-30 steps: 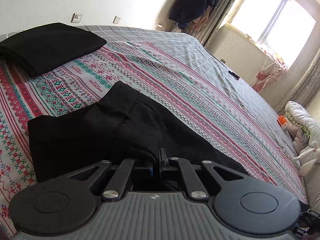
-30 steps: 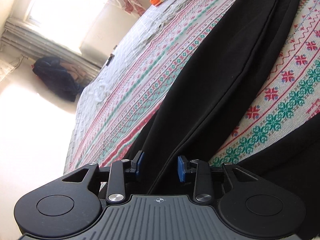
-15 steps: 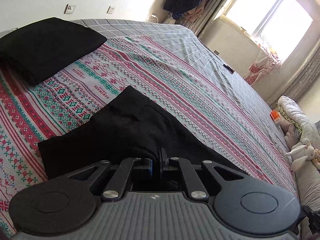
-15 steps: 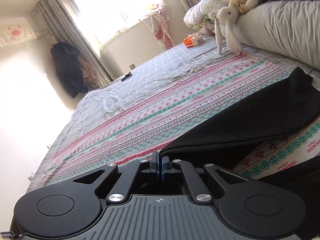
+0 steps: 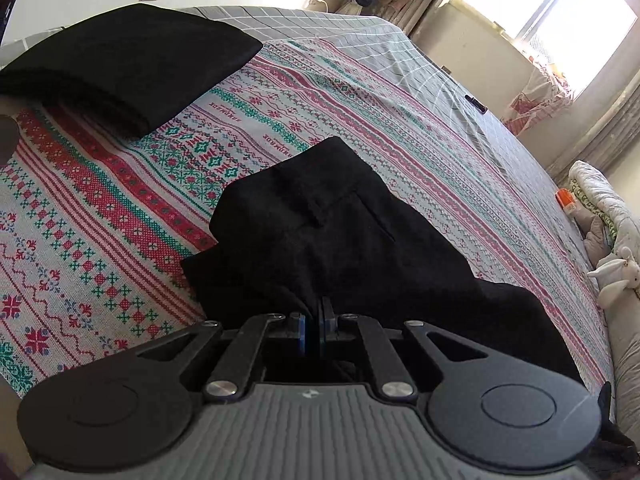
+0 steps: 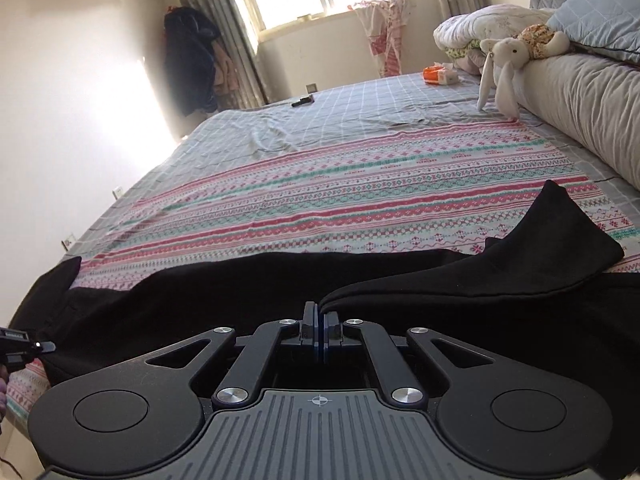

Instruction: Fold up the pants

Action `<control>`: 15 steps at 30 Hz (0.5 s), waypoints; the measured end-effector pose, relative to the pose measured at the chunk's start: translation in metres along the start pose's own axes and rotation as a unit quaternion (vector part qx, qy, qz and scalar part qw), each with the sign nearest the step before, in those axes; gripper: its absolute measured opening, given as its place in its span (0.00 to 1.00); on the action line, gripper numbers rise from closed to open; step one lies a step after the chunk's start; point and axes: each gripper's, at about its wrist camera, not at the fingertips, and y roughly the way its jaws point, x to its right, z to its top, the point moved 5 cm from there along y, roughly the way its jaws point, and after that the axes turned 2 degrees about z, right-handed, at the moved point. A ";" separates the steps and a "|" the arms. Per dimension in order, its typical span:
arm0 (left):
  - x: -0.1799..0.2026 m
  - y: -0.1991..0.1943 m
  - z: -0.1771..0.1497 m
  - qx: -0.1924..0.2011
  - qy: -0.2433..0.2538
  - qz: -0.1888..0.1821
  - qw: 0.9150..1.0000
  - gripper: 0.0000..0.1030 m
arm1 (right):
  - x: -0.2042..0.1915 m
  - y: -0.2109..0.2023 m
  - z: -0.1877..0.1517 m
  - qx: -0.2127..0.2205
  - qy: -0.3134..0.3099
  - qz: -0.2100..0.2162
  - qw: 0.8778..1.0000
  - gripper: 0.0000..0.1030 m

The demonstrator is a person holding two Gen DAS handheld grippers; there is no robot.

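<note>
Where the left tongs (image 5: 316, 322) meet, their blue pads are pressed together on a bunched edge of the black pants (image 5: 340, 240), whose waist end with a pocket slit spreads just ahead of them on the bed (image 5: 100, 216); how much cloth sits inside the pinch is hidden by the tongs' own arms. Beyond that, up and to the left, lies a folded black garment (image 5: 132, 64), its near edge cut off by the picture's border. The right tongs (image 6: 320, 326) are likewise clamped tight, gripping a fold of the pants (image 6: 480, 280) that lifts off to their right and ends in a raised point, while the rest of the dark cloth stretches flat across in front of them toward the left. At that view's left edge a bit of the other tool and a sliver of a hand show, mostly cropped. Far ahead, a stuffed rabbit (image 6: 504, 64) leans on a rolled quilt (image 6: 580, 108). Creases in the black fabric are hard to read.
</note>
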 end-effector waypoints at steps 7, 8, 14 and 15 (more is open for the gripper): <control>-0.009 -0.010 -0.013 -0.008 -0.010 0.004 1.000 0.14 | 0.006 -0.010 -0.028 -0.022 0.002 -0.012 1.000 0.02; -0.010 -0.011 -0.014 -0.007 -0.008 0.009 1.000 0.14 | 0.007 -0.010 -0.030 -0.024 0.004 -0.013 1.000 0.02; -0.012 -0.024 -0.017 0.042 0.012 0.060 0.997 0.32 | 0.011 -0.003 -0.059 -0.063 0.003 -0.032 0.997 0.02; -0.015 -0.027 -0.016 0.055 0.010 0.069 0.996 0.34 | 0.012 -0.001 -0.062 -0.069 0.002 -0.035 0.997 0.02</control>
